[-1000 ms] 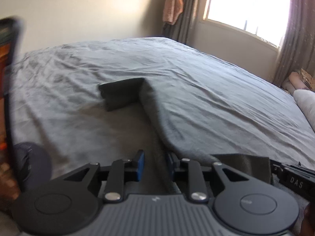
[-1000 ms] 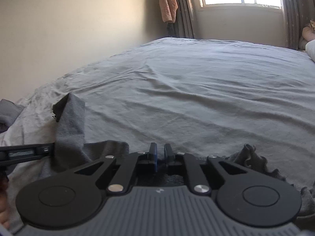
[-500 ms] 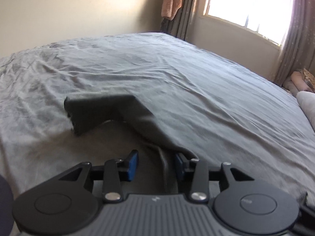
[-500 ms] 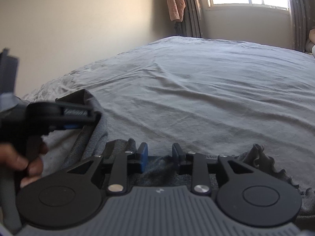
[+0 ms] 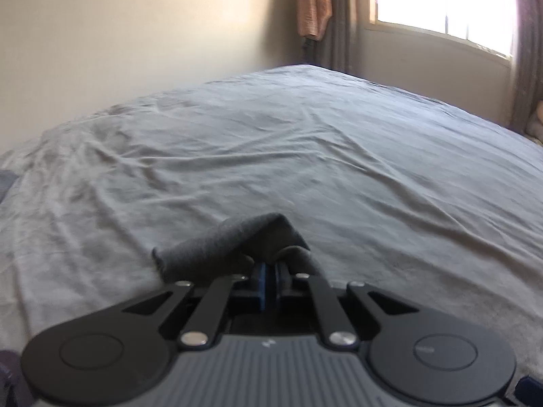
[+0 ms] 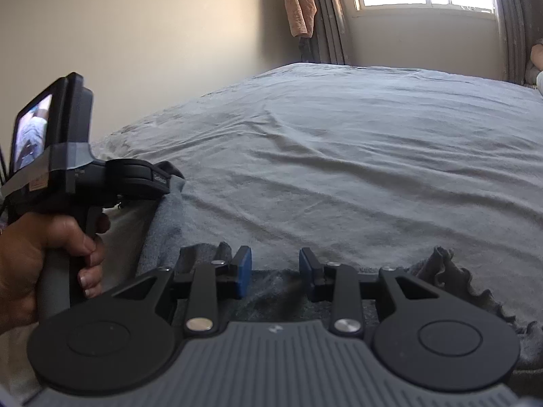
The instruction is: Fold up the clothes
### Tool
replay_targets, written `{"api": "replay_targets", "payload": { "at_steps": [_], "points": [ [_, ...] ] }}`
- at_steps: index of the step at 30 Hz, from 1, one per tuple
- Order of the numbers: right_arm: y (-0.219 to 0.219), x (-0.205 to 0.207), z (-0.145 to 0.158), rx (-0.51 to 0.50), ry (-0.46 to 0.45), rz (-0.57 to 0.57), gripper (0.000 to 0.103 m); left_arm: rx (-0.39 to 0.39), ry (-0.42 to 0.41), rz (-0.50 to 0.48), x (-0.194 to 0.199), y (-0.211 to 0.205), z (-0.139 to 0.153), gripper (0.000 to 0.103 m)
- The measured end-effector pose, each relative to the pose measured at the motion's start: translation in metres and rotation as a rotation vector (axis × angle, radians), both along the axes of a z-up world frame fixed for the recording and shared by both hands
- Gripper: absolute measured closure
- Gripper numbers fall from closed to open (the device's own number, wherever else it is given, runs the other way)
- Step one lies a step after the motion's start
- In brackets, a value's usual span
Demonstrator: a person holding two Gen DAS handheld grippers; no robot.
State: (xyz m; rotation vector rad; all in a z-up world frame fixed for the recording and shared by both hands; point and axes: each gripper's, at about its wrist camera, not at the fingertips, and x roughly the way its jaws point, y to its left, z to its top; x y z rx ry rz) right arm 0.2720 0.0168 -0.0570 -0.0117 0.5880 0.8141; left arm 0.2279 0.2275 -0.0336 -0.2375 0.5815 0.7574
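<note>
A: Bed point(image 6: 356, 156) first: grey sheet, creased, fills both views. It serves as the folding surface. Dark grey garment point(image 6: 271, 288) lies along the near edge, directly below the right hand-held gripper point(image 6: 275, 273).

B: Why is one end raised?

A: Left hand-held gripper point(image 5: 268, 279) is clenched on a fold of the garment point(image 5: 234, 244); its jaws have just been closing, with cloth between the blue pads. Cloth tents up ahead of the fingertips and clears the sheet. My reading: this end gets carried over the rest to make a fold.

B: And the right one?

A: Released. Its jaws have just been opening; pads stand apart above the cloth, nothing pinched. It probably let go so the left can carry its end freely, but that is a judgement.

B: Person?

A: Only the left hand point(image 6: 44, 257), wrapped round the left tool's grip at the edge of the right wrist view.

B: Gaps in the record?

A: Garment type unknown: most of it sits under the gripper bodies or runs off the bottom. A frilled edge point(image 6: 451, 268) shows to the right. Whether the left pads hold one layer or several, I cannot tell. Left wrist view is slightly blurred.
</note>
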Motion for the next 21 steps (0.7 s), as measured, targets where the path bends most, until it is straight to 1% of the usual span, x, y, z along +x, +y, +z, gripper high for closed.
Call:
{"api": "replay_targets", "payload": {
  "at_steps": [2,5,7,9,11,13,16,19,21],
  "points": [
    [-0.001,0.001,0.0,0.007,0.007,0.0,0.067,-0.014,-0.005,0.04,-0.008,0.002,0.003,0.098],
    [0.0,0.001,0.0,0.004,0.008,0.002,0.065,-0.003,0.01,0.07,-0.02,0.001,0.003,0.098],
    [0.0,-0.001,0.0,-0.004,0.0,0.004,0.064,0.02,0.032,0.068,-0.026,-0.001,0.001,0.098],
    [0.002,-0.002,0.0,-0.012,-0.008,0.005,0.063,0.061,0.054,0.053,-0.03,-0.005,0.002,0.098],
    [0.003,-0.003,0.0,-0.021,-0.013,0.007,0.062,0.089,0.052,0.036,-0.034,-0.008,0.006,0.098],
    [0.004,-0.004,0.0,-0.028,-0.017,0.011,0.06,0.098,0.031,0.021,-0.039,-0.009,0.013,0.098],
    [0.003,-0.004,0.0,-0.025,-0.014,0.015,0.058,0.073,-0.021,0.0,-0.047,-0.005,0.021,0.099],
    [0.002,-0.002,-0.001,-0.015,-0.004,0.017,0.057,0.04,-0.089,-0.048,-0.057,-0.002,0.03,0.099],
    [0.001,-0.002,0.0,-0.011,0.001,0.016,0.057,0.045,-0.11,-0.076,-0.061,-0.006,0.035,0.099]
  ]
}}
